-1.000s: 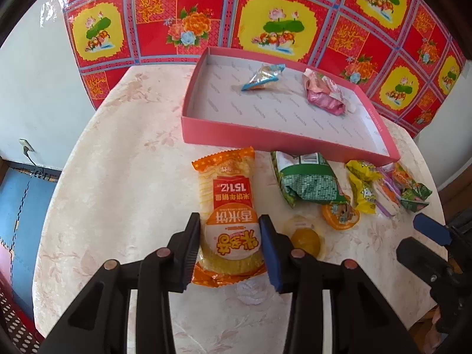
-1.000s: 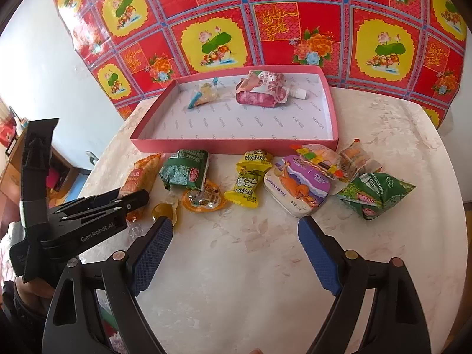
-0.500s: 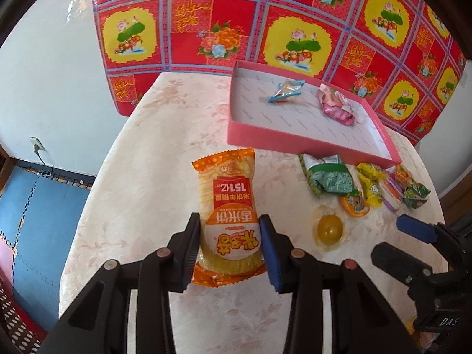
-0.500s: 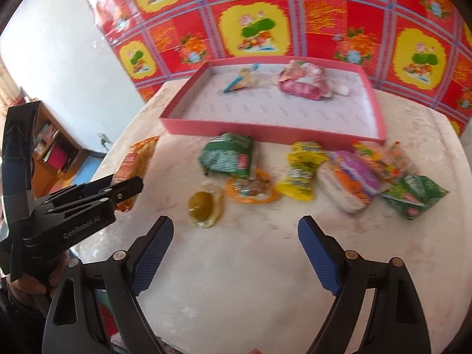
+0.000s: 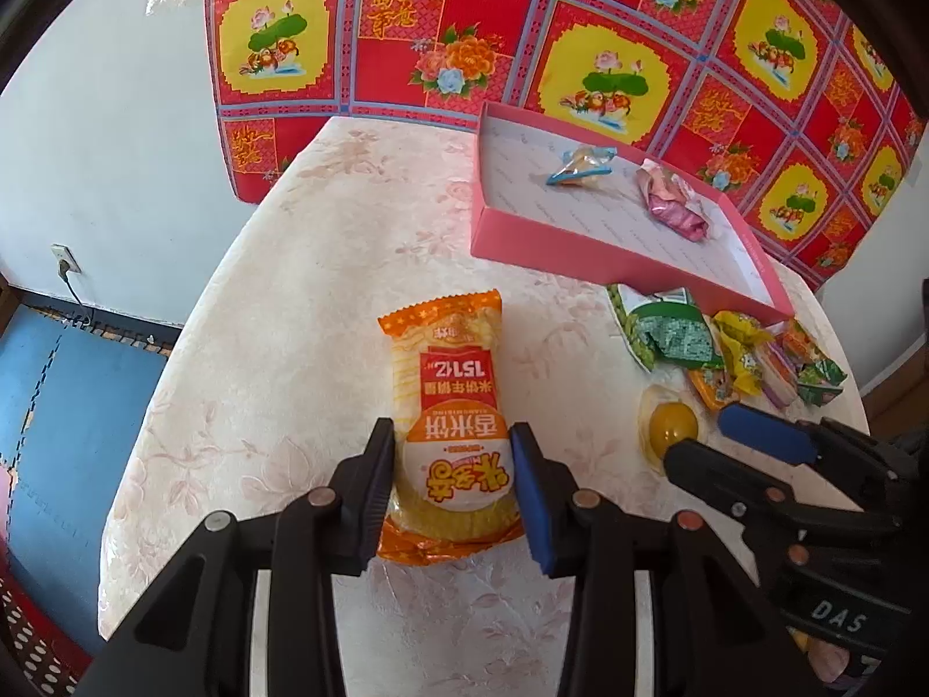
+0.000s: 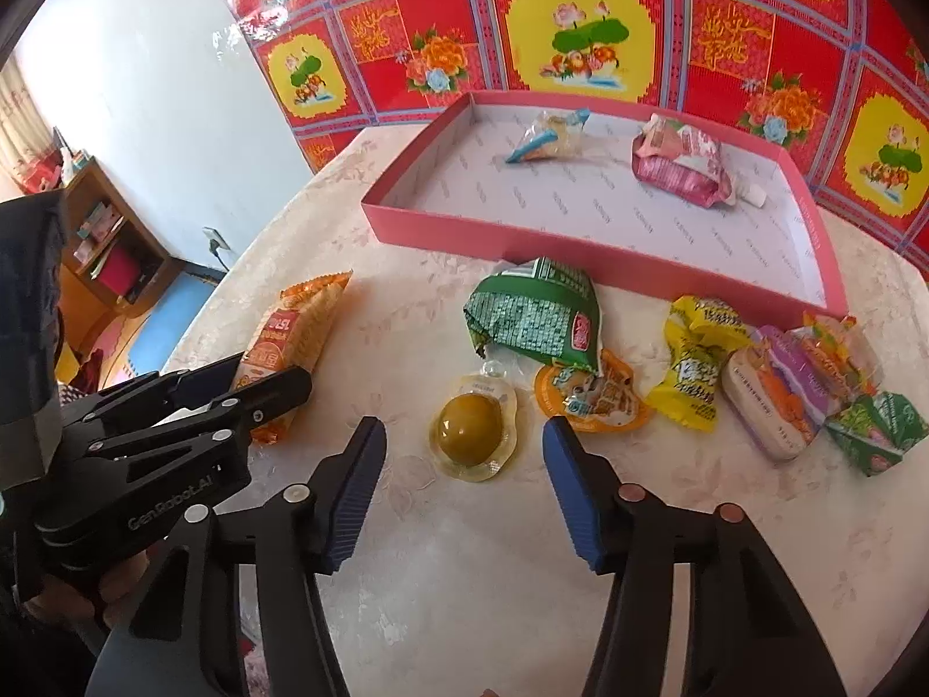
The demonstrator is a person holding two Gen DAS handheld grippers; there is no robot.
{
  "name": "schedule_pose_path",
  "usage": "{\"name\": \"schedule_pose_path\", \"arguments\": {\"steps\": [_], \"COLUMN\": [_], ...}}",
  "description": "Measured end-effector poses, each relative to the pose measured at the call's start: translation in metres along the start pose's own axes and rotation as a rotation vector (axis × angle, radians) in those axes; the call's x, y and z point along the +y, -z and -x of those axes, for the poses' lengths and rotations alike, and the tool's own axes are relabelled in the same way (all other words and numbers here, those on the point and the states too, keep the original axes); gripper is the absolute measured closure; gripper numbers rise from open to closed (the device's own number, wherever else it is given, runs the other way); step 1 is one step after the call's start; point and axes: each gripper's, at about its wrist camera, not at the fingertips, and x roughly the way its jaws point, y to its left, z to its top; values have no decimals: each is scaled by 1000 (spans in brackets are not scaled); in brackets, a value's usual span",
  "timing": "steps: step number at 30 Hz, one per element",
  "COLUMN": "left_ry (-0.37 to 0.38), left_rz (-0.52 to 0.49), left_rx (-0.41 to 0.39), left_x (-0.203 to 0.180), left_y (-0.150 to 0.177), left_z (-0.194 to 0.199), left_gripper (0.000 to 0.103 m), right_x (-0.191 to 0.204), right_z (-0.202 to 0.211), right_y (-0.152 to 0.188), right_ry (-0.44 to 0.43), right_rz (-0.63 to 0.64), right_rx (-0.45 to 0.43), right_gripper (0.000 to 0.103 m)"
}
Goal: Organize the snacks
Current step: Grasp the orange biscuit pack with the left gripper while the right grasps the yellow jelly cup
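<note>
Orange rice-cracker packet (image 5: 450,424), long axis running away from the camera, clamped near its base by the downward-tilted left gripper (image 5: 453,479) above the table (image 5: 302,302); right gripper (image 6: 464,464), jaws closing, straddles an untouched jelly cup (image 6: 471,428).

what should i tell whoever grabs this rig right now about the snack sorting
Left gripper: shut on the orange rice cracker pack, away from the pink tray.
Right gripper: jaws closing around the yellow jelly cup on the table, pads not yet on it.
Done: a blue-edged clear packet and a pink pouch lie in the tray.
Left: rice cracker pack and jelly cup, plus the green packet, orange jelly cup, yellow packet, purple-and-white pack, clear pack of orange snacks and small green packet, all in front of the tray.
</note>
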Motion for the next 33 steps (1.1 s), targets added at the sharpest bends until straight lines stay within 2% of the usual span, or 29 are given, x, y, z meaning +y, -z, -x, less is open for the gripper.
{"name": "schedule_pose_path", "arguments": {"steps": [7, 21, 24, 33], "left_ry": [14, 7, 22, 0], "left_rz": [3, 1, 15, -20], "left_rx": [-4, -3, -2, -36], "left_x": [2, 0, 3, -8], "left_y": [0, 0, 1, 0], "left_z": [0, 1, 0, 11], "left_gripper": [62, 62, 62, 62], "right_x": [-1, 1, 2, -10], "right_z": [-11, -11, -11, 0], "right_y": [1, 5, 6, 9], "right_ry": [17, 25, 65, -27], "right_rz": [-21, -13, -2, -13], "right_rx": [18, -30, -36, -54], "right_gripper": [58, 59, 70, 72]}}
